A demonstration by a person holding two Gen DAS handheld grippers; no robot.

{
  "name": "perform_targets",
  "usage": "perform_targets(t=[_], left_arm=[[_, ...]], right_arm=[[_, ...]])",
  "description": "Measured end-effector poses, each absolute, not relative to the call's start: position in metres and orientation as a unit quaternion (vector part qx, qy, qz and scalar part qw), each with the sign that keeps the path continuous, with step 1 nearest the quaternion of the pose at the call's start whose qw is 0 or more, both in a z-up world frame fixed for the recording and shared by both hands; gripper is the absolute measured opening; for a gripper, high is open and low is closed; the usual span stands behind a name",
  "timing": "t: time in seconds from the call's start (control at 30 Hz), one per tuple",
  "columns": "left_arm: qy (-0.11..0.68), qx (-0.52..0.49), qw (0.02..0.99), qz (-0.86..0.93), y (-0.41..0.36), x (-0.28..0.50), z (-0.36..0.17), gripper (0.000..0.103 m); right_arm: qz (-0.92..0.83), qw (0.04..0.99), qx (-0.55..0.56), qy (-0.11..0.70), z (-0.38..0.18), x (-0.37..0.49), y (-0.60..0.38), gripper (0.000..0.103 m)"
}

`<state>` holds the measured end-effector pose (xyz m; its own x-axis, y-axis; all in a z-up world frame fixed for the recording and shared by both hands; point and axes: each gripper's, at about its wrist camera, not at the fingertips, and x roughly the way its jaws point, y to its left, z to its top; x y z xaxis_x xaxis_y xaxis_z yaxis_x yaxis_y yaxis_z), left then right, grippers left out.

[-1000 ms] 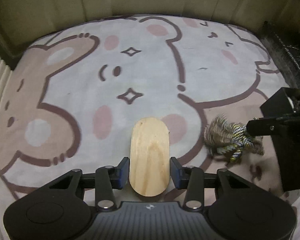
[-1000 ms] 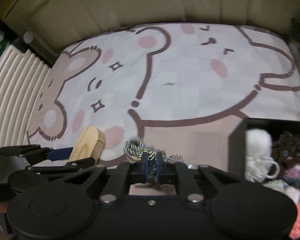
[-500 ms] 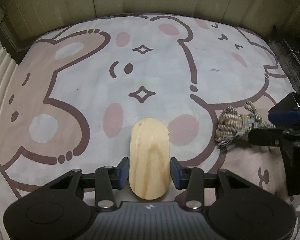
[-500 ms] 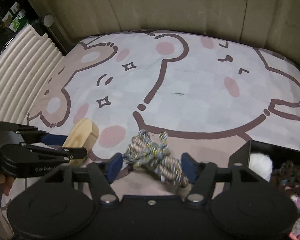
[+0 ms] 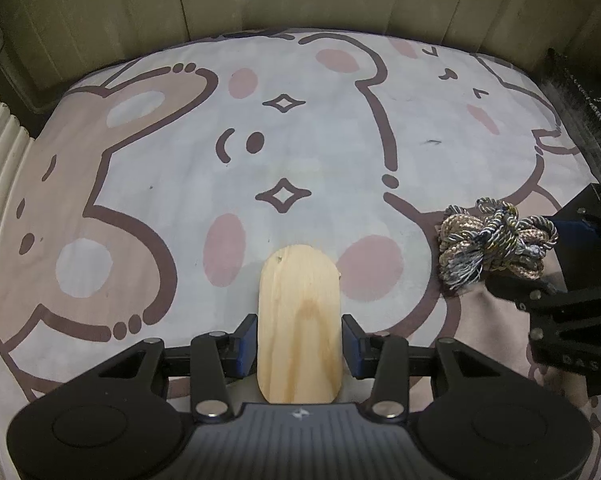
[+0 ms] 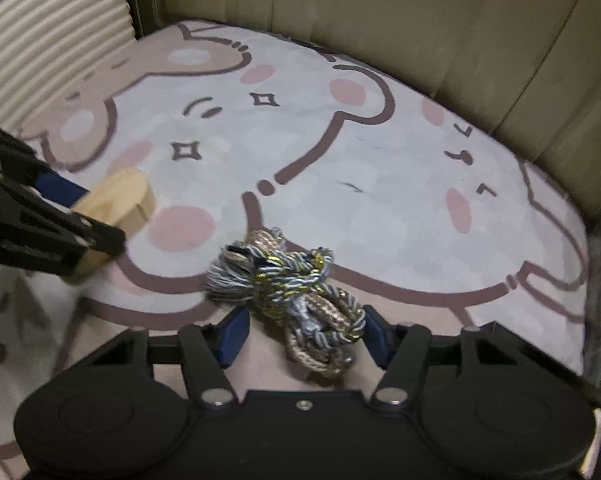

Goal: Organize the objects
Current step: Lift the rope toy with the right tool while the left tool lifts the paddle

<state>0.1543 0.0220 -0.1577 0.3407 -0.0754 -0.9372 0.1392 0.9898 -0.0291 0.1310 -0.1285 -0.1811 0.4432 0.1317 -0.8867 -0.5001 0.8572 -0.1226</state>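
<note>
Left gripper (image 5: 299,349): pale pine wooden block (image 5: 299,322) with rounded ends, gripped across its width between the blue fingers (image 5: 245,346), long axis pointing straight ahead over the cartoon-bear rug (image 5: 300,128). Right gripper (image 6: 302,334): knotted rope bundle (image 6: 290,294) (gold, grey-blue, tan strands), held between the fingers (image 6: 231,334), frayed end toward the left.

The wooden board's (image 5: 299,320) near end hides behind the left hand-held gripper (image 5: 299,346); at nine o'clock, right view, it blurs.
</note>
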Motion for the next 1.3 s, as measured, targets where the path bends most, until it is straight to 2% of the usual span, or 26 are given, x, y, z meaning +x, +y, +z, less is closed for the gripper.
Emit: perform_targets(t=[0.2, 0.23, 0.37, 0.4, 0.43, 1.3], left_arm=[[0.570, 0.025, 0.819, -0.065, 0.022, 0.158, -0.162, 0.046], [0.571, 0.024, 0.818, -0.066, 0.022, 0.158, -0.163, 0.046], [0.576, 0.009, 0.815, -0.065, 0.026, 0.160, -0.162, 0.045], [0.578, 0.005, 0.814, -0.066, 0.027, 0.159, -0.161, 0.045], [0.578, 0.000, 0.813, -0.067, 0.028, 0.159, -0.160, 0.045], [0.485, -0.041, 0.872, -0.049, 0.031, 0.119, -0.068, 0.045]], right_arm=[[0.190, 0.830, -0.199, 0.486, -0.189, 0.134, -0.124, 0.054], [0.192, 0.829, -0.202, 0.485, -0.189, 0.134, -0.123, 0.050], [0.201, 0.820, -0.219, 0.490, -0.187, 0.134, -0.118, 0.044], [0.202, 0.818, -0.217, 0.493, -0.186, 0.134, -0.118, 0.037], [0.203, 0.818, -0.210, 0.496, -0.185, 0.135, -0.119, 0.036], [0.161, 0.884, -0.083, 0.431, -0.089, 0.096, -0.170, 0.035]])
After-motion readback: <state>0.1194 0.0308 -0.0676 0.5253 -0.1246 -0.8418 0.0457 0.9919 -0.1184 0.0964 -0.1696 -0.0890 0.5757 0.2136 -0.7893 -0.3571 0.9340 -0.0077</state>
